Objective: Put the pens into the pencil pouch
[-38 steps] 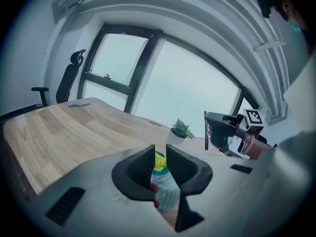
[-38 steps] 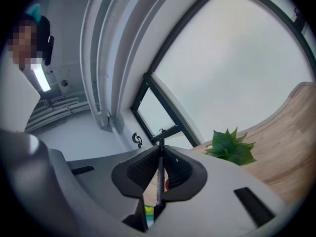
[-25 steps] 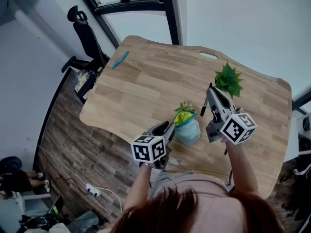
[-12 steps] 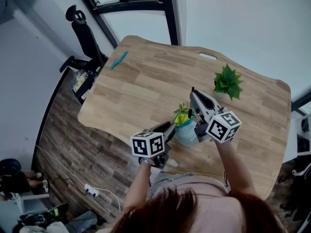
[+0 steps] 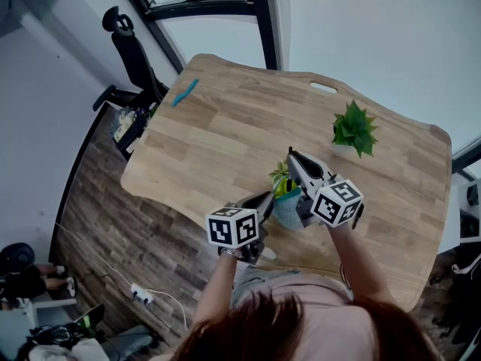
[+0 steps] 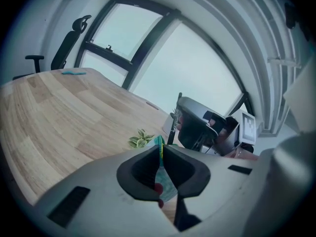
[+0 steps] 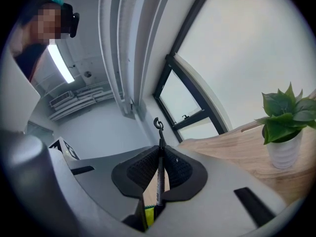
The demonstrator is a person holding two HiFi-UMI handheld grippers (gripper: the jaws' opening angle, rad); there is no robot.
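**Left gripper.** Nearest you, the left gripper [image 6: 161, 149] reaches in from the near edge of the table [image 5: 225, 134]. It meets the teal pencil pouch [image 5: 289, 210], which stands upright near the middle of that edge. Its jaws are closing and are all but together, with the pouch's thin teal rim pinched between the pads.

**Right gripper.** Just beyond and to the right, the right gripper [image 7: 160, 154] hovers over the pouch mouth. Its jaws stand narrowly apart, clamped on a black pen [image 7: 158, 181]. The pen hangs clip end up, and the pouch's yellow lining shows directly below it.

**Step in hand, as judged:** dropping this pen into the pouch.
- Draw the pinched rim gently toward you so the mouth gapes.
- Centre the pen's lower tip over the yellow lining.
- Lower until the tip is inside the rim, and only then part the right jaws.
- A release from too high may bounce the pen off the rim or tip the light pouch.

**Beyond the work.** Farther right stands a potted plant [image 5: 353, 130], clear of the work. At the far left corner lies what seems a teal pen [image 5: 185, 92], well apart and not yet collected.
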